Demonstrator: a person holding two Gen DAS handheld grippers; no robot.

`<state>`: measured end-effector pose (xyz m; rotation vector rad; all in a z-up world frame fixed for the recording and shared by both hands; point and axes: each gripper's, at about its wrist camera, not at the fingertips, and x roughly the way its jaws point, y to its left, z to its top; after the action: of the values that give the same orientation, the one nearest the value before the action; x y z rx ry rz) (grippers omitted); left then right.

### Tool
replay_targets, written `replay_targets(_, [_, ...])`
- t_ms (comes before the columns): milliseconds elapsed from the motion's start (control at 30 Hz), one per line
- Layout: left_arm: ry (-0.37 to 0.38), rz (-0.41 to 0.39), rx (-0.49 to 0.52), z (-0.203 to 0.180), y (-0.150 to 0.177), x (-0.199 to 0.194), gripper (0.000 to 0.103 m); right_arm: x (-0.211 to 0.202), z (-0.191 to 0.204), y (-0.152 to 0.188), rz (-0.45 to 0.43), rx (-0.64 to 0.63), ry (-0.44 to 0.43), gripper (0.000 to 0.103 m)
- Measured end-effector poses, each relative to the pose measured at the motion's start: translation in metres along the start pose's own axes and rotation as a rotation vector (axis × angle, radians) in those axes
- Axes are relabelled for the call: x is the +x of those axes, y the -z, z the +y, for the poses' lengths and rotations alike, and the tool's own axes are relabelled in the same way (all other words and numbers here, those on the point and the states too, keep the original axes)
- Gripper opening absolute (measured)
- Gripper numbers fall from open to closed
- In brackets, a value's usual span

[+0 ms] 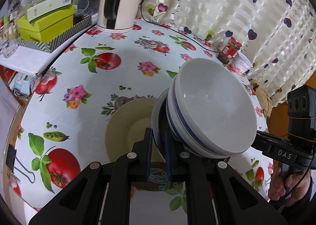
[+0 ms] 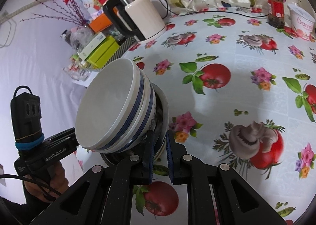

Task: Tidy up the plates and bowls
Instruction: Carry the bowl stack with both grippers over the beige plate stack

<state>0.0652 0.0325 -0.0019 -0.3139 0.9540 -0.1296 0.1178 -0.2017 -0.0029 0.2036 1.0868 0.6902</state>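
Observation:
A stack of white bowls with blue bands (image 1: 213, 106) (image 2: 110, 106) sits in a grey-white plate (image 1: 156, 118) (image 2: 165, 110). My left gripper (image 1: 158, 136) is shut on that plate's rim on one side. My right gripper (image 2: 160, 136) is shut on the rim on the opposite side. Each view shows the other gripper's body beyond the bowls: the right one (image 1: 276, 149) and the left one (image 2: 57, 146), each in a hand. A beige plate (image 1: 126, 132) lies on the tablecloth just under the held plate.
A white electric kettle (image 1: 120, 5) (image 2: 138, 21) stands at the table's back, its cord running along the curtain. A red-lidded jar (image 2: 275, 9) and a yoghurt cup (image 2: 301, 21) stand by the curtain. Green boxes (image 1: 45, 23) crowd the far left. A binder clip (image 1: 19, 167) grips the cloth's edge.

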Motion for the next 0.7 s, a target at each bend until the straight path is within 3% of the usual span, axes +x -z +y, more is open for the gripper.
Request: replay_targets(700, [-0.041,0.015,-0.055,0.033,0.010,0.000,0.010,0.038,0.021,-0.002,0.079,-0.028,-0.024,0.012])
